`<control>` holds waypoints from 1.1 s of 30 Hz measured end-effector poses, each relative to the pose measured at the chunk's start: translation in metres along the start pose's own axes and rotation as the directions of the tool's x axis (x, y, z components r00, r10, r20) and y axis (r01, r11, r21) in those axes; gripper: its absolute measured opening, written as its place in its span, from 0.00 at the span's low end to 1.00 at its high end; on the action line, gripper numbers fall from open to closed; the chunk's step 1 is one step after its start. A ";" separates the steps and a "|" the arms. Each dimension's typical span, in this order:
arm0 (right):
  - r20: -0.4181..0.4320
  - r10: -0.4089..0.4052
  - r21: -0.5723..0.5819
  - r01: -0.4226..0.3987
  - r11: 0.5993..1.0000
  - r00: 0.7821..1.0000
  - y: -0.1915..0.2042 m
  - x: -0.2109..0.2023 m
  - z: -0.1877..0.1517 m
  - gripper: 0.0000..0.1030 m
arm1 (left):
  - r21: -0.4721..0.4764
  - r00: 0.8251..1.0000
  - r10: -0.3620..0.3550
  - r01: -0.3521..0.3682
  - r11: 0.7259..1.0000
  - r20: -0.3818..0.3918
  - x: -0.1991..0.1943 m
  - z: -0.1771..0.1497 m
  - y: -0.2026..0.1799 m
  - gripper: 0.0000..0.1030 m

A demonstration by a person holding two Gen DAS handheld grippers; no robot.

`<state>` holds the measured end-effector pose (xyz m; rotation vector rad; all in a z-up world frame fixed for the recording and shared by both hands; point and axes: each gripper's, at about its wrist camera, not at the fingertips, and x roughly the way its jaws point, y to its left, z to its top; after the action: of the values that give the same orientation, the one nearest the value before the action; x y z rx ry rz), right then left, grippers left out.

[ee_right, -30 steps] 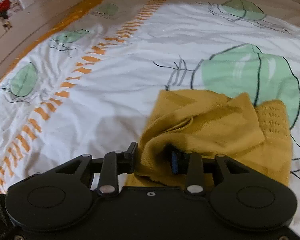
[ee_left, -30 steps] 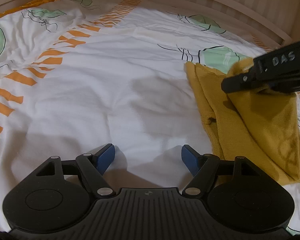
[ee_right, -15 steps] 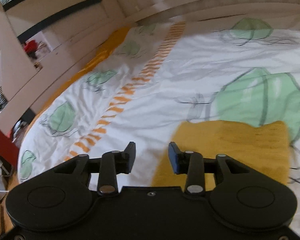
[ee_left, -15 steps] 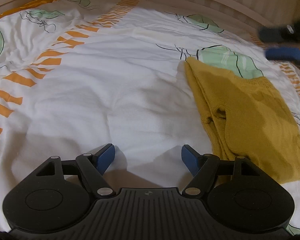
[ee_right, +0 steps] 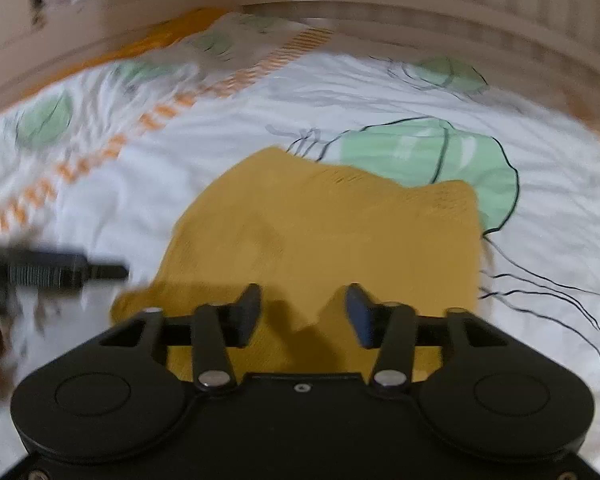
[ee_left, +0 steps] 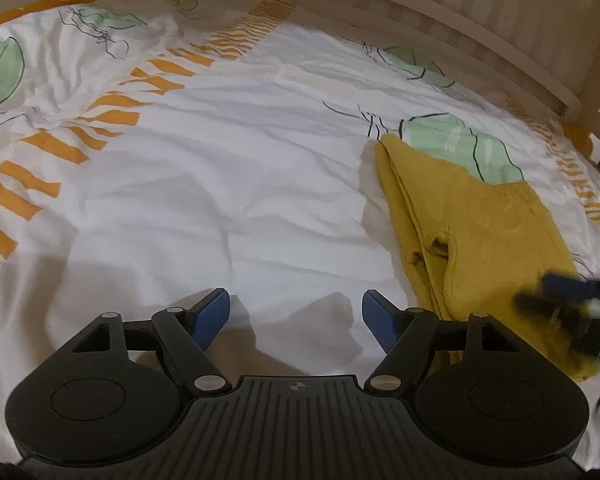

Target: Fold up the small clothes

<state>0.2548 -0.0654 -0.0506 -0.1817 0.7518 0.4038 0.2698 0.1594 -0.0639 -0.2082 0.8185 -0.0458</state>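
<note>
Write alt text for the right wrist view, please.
A folded mustard garment lies on a white leaf-print bedsheet, directly ahead of the right gripper, whose jaws are opening with nothing between them. The left gripper blurs in at the left edge.

Folded garment [ee_left: 476, 240] lying flat on the bedspread [ee_left: 228, 184], its far edge over a printed leaf [ee_left: 460, 144]. Left of the garment, left gripper [ee_left: 296, 312] above bare bedspread. Over the garment's near part, right gripper [ee_right: 302, 312]. Behind the garment, the headboard [ee_left: 460, 4].
</note>
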 end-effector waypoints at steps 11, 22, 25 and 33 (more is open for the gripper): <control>0.063 0.157 -0.080 -0.152 0.985 0.986 0.017 -0.029 -0.027 0.75 | -0.094 0.988 -0.153 0.156 0.983 0.038 -0.026 0.013 -0.018 0.70; 0.126 0.094 0.044 -0.100 0.994 0.988 -0.042 -0.052 -0.023 0.80 | -0.011 0.989 -0.112 0.111 0.994 -0.094 0.020 0.018 -0.068 0.70; 0.139 0.073 0.075 -0.084 0.994 0.988 -0.059 -0.054 -0.021 0.81 | 0.030 0.990 -0.078 0.082 0.996 -0.118 0.032 0.005 -0.068 0.72; 0.212 0.115 0.234 -0.165 0.958 0.970 -0.102 -0.038 0.002 0.86 | 0.088 0.992 -0.055 0.065 0.994 -0.112 0.030 0.000 -0.074 0.76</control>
<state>0.2740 -0.1683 -0.0211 0.1490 0.6154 0.4506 0.2936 0.0834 -0.0707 -0.1444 0.9169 -0.1527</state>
